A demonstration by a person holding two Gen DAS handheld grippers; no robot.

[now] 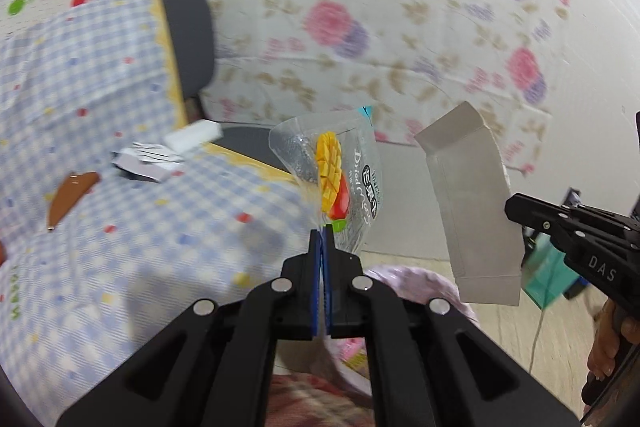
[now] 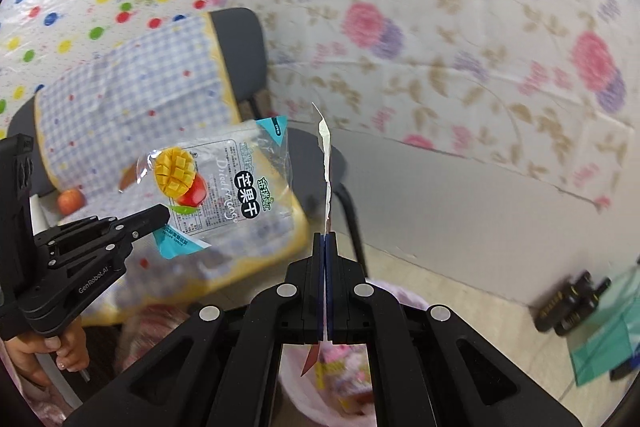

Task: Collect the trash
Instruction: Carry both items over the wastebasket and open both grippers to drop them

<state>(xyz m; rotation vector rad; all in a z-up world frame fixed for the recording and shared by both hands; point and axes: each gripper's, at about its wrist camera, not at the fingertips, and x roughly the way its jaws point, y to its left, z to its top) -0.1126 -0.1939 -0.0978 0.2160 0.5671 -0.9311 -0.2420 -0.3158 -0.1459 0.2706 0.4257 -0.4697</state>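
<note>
A: Count of handheld two-finger black grippers?
B: Two. Left gripper [image 1: 323,233] and right gripper [image 2: 325,239].

A: Items clamped?
B: Two. One clear plastic dried-mango bag [image 1: 340,179], one flattened grey cardboard box [image 1: 472,203].

A: Loose items on the blue-and-white checked tablecloth [image 1: 120,227]?
B: Left wrist view gives three: one brown wrapper [image 1: 70,195], one white and purple crumpled carton [image 1: 148,163], one white block [image 1: 194,138]. Right wrist view adds one red apple [image 2: 71,201].

A: Seating?
B: One dark grey chair [image 1: 192,39].

A: Bins?
B: One pink-lined trash bin [image 2: 396,301].

A: Hands?
B: One per view: [image 1: 612,339], [image 2: 52,351].
</note>
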